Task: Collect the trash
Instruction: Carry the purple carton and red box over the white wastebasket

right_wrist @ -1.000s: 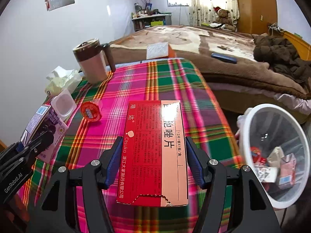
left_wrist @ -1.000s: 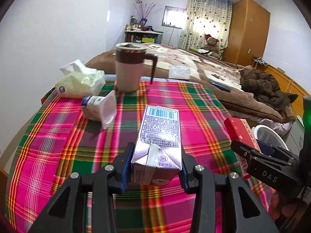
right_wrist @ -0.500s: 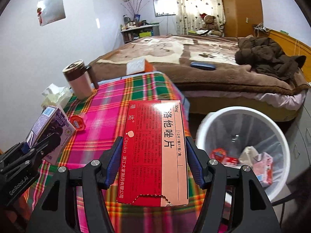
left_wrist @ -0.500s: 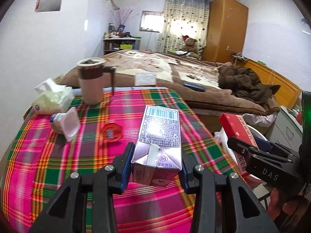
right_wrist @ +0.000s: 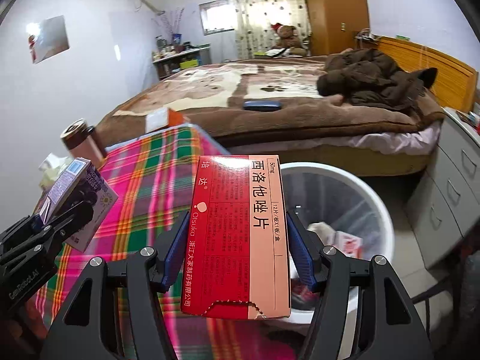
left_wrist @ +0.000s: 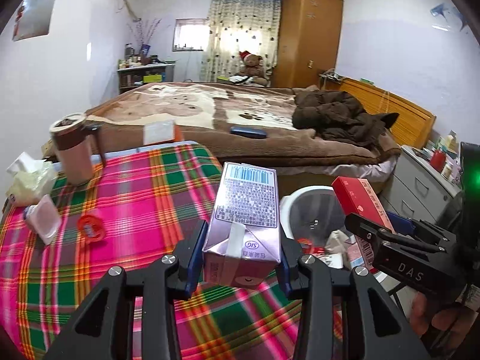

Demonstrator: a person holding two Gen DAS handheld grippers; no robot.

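The left gripper (left_wrist: 240, 258) points forward and tilts downward, with its jaws clamped on the sides of a small purple drink carton (left_wrist: 246, 210). The carton lies lengthwise between the blue pads, its barcode end pointing away from the camera and its folded base end nearest the lens. It is held above the near right edge of the tabletop (left_wrist: 135, 186), which is covered in a pink, green and orange plaid cloth.

The right gripper (right_wrist: 240, 240) also tilts downward, and its jaws are clamped on the long edges of a flat red medicine box (right_wrist: 240, 234) with a torn flap at its near end. The box hangs over the rim of a white trash bin (right_wrist: 369, 198) that stands on the floor just beside the tabletop. The bin already holds crumpled wrappers and packets.

In the left wrist view, the right gripper is at the lower right with the red box above the bin, and part of a hand (left_wrist: 441, 318) is visible beneath it.

A brown mug (left_wrist: 73, 147), a tissue pack (left_wrist: 30, 180), a tipped small white cup (left_wrist: 45, 219) and a red lid (left_wrist: 90, 228) rest on the far left part of the tabletop. A bed (left_wrist: 240, 111) with a brown blanket lies beyond.
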